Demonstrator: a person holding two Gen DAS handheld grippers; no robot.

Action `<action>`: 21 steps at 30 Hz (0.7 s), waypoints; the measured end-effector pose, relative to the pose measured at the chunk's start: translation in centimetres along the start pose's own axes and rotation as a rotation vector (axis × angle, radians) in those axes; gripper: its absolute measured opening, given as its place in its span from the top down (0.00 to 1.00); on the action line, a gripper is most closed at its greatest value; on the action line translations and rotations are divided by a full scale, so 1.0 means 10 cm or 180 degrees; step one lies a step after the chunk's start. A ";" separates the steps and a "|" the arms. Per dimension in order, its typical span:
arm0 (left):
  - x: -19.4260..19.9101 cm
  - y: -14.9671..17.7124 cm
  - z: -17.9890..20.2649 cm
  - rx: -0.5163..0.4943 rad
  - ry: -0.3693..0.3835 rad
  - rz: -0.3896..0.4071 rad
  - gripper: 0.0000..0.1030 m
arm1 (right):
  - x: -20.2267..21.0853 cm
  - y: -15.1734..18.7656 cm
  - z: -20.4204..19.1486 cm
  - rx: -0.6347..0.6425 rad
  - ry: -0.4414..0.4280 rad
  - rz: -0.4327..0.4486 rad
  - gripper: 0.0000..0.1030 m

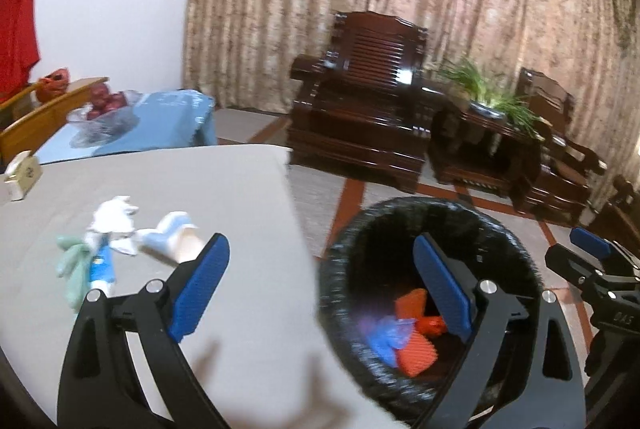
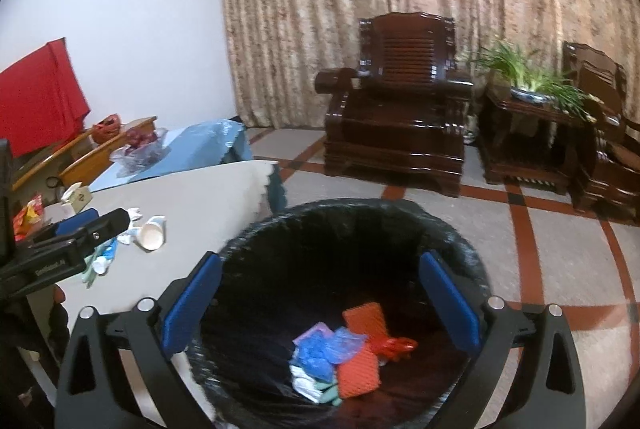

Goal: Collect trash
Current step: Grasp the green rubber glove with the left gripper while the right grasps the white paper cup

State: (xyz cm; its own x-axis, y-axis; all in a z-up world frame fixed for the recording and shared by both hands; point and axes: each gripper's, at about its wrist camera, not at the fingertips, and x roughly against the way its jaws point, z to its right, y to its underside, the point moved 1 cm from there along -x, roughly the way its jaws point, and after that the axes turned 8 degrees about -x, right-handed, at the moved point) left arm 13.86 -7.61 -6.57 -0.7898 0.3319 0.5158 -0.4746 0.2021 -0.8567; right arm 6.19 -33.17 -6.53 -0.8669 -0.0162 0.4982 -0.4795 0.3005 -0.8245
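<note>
A black-lined trash bin (image 1: 500, 229) stands on the floor beside the grey table (image 1: 200, 181). It holds orange, blue and white scraps (image 2: 344, 353). On the table lie a tipped paper cup (image 1: 176, 237), a crumpled white tissue (image 1: 114, 217), a blue-white tube (image 1: 102, 267) and a pale green scrap (image 1: 74, 269). My left gripper (image 1: 320, 285) is open and empty, straddling the table edge and the bin rim. My right gripper (image 2: 320, 305) is open and empty over the bin (image 2: 456, 229). The cup (image 2: 152, 233) shows left in the right wrist view.
A tissue box (image 1: 22, 177) sits at the table's far left. A second table with a blue cloth (image 1: 168, 121) carries a glass bowl of red fruit (image 1: 104, 109). Dark wooden armchairs (image 1: 360, 101) and a side table with a plant (image 1: 488, 101) stand before the curtain.
</note>
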 end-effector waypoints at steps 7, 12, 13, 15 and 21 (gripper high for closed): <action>0.20 0.06 -0.46 0.0078 -0.0335 0.0033 0.12 | -0.19 0.06 -0.45 0.0120 -0.0245 -0.0062 0.06; 0.31 0.13 -0.84 0.0139 -0.0614 0.0038 0.12 | -0.35 0.07 -0.84 0.0291 -0.0427 -0.0084 0.06; 0.33 0.13 -0.90 0.0147 -0.0657 0.0038 0.12 | -0.38 0.08 -0.91 0.0322 -0.0457 -0.0091 0.06; 0.36 0.16 -1.03 0.0163 -0.0742 0.0035 0.12 | -0.43 0.09 -1.02 0.0358 -0.0517 -0.0093 0.06; 0.45 0.26 -1.49 0.0287 -0.0998 0.0011 0.13 | -0.61 0.10 -1.40 0.0471 -0.0698 -0.0118 0.06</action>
State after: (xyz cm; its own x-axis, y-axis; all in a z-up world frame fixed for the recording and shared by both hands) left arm 14.87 8.12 -6.41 -0.8660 0.0298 0.4992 -0.4931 0.1145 -0.8624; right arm 12.95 -19.40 -6.64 -0.8495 -0.2355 0.4720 -0.5121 0.1534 -0.8451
